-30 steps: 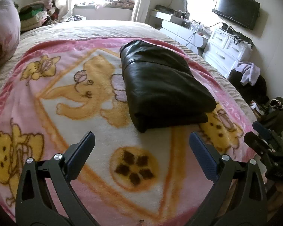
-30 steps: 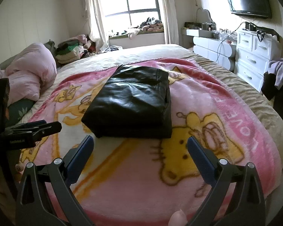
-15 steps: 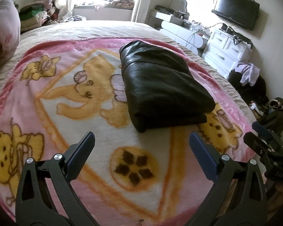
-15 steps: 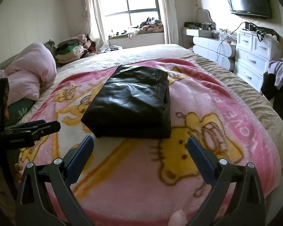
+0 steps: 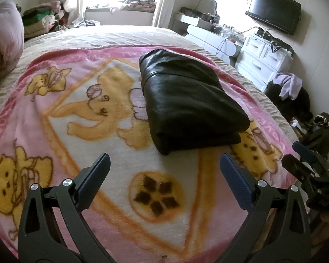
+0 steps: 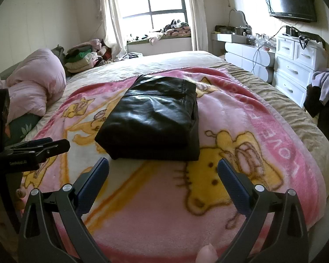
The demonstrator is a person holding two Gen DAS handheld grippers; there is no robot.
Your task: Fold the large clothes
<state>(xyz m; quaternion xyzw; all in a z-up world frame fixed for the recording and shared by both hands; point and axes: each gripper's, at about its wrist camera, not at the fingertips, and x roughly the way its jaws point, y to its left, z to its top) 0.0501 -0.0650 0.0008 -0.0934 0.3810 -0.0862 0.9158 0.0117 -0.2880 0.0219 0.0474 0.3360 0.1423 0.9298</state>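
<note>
A black leather-look garment (image 5: 186,100) (image 6: 153,118) lies folded into a thick rectangle on the pink cartoon blanket (image 5: 87,131) (image 6: 241,131) that covers the bed. My left gripper (image 5: 164,173) is open, with nothing between its fingers, held above the blanket a little short of the garment's near edge. My right gripper (image 6: 163,171) is open too and empty, just short of the bundle's near edge. Each gripper shows at the side of the other's view: the right gripper (image 5: 307,166), the left gripper (image 6: 35,151).
A pink duvet (image 6: 33,87) and stacked clothes (image 6: 83,58) sit at the bed's left. White drawers (image 6: 296,65) under a wall TV (image 6: 290,0) line the right wall, with clothes draped on a chair (image 6: 324,92). A fingertip (image 6: 206,253) shows at the bottom edge.
</note>
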